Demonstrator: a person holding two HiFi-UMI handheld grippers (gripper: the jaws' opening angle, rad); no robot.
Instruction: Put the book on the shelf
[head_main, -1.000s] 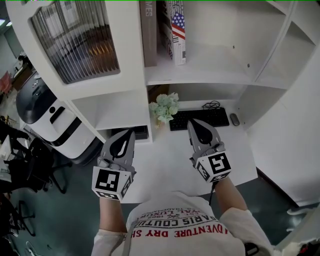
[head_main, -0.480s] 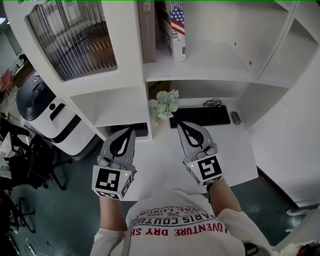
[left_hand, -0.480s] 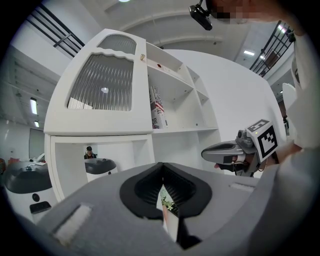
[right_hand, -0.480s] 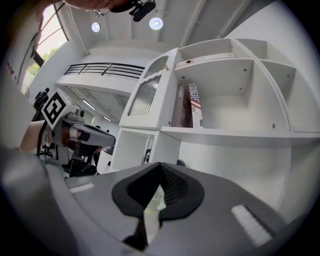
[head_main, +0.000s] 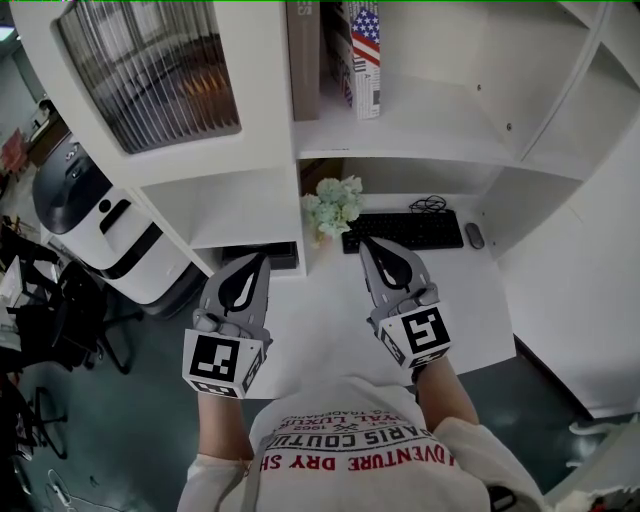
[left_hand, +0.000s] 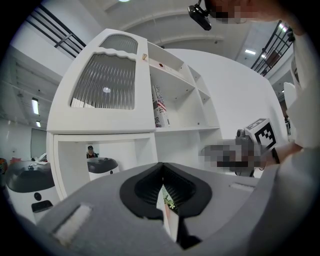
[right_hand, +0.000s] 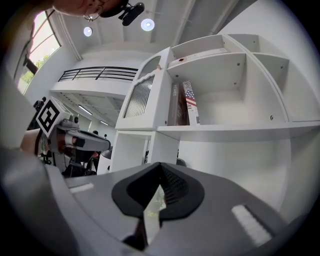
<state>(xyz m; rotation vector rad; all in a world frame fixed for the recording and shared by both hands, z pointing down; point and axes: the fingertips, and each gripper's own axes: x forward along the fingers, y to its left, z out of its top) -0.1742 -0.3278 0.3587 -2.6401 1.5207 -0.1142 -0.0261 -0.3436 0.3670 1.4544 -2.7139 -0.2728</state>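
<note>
Two books stand upright on the white shelf (head_main: 420, 135): a brown one (head_main: 303, 60) and, to its right, one with a flag cover (head_main: 367, 60). Both show again in the right gripper view, the brown book (right_hand: 175, 105) beside the flag book (right_hand: 192, 107). The left gripper view shows only the flag book (left_hand: 160, 107). My left gripper (head_main: 263, 257) and right gripper (head_main: 364, 243) are held level side by side over the desk, below that shelf. The left gripper (left_hand: 161, 165) and the right gripper (right_hand: 160, 165) are both shut, with nothing held.
On the desk (head_main: 330, 320) lie a black keyboard (head_main: 403, 231) and a mouse (head_main: 473, 236), with a small flower bunch (head_main: 333, 205) to their left. A ribbed glass cabinet door (head_main: 150, 70) is at upper left. A white and black machine (head_main: 100, 225) stands on the floor at left.
My right gripper has edged slightly left, closer to the left gripper. The left gripper has stayed where it was, and both stay shut.
</note>
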